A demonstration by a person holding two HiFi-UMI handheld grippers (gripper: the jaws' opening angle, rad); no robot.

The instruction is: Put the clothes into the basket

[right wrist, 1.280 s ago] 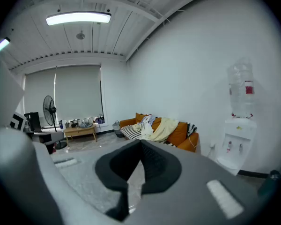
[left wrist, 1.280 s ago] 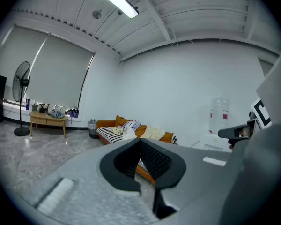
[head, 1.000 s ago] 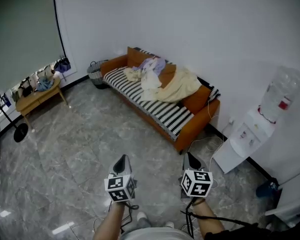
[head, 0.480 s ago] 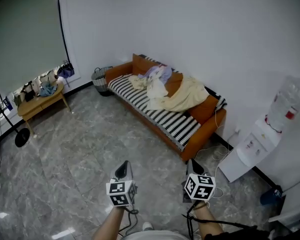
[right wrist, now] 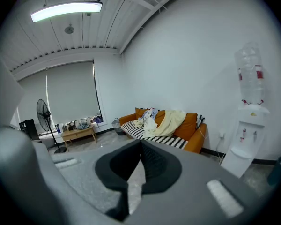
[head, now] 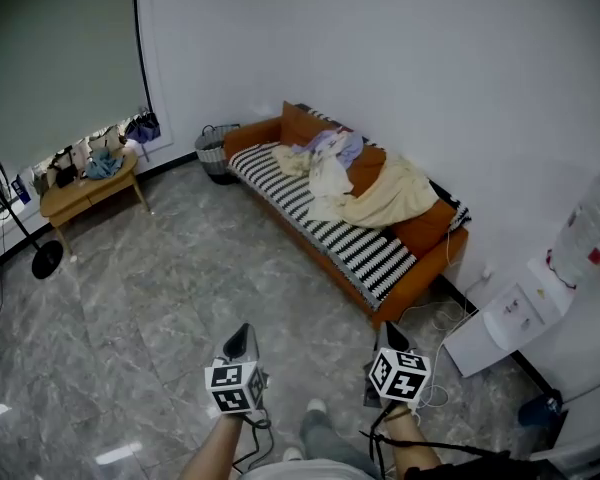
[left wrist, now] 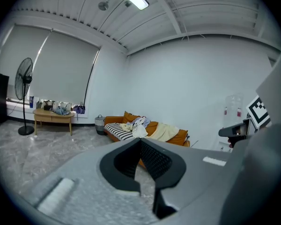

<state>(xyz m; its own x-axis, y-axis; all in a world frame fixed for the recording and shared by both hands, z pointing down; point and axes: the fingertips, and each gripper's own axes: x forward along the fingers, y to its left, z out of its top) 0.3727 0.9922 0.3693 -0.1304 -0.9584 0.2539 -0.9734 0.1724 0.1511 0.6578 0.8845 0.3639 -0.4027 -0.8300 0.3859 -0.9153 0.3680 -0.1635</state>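
Observation:
Several clothes (head: 330,163) and a pale yellow blanket (head: 392,193) lie heaped on an orange sofa (head: 420,253) with a striped cover, along the far wall. A grey basket (head: 215,151) stands on the floor at the sofa's left end. My left gripper (head: 242,338) and right gripper (head: 389,335) hang side by side over the marble floor, well short of the sofa. Both are shut with nothing between the jaws. The left gripper view shows its gripper (left wrist: 140,140) below the clothes (left wrist: 139,124) and basket (left wrist: 99,124). The right gripper (right wrist: 141,142) faces the clothes (right wrist: 152,117) too.
A low wooden table (head: 85,186) with small items stands at the left under a blind-covered window. A standing fan's base (head: 42,259) is beside it. A water dispenser (head: 525,313) stands at the right, with cables (head: 432,320) on the floor.
Both grippers have travelled forward over the floor with the person. In the head view the sofa and dispenser have slid right and down, and a foot has come into view.

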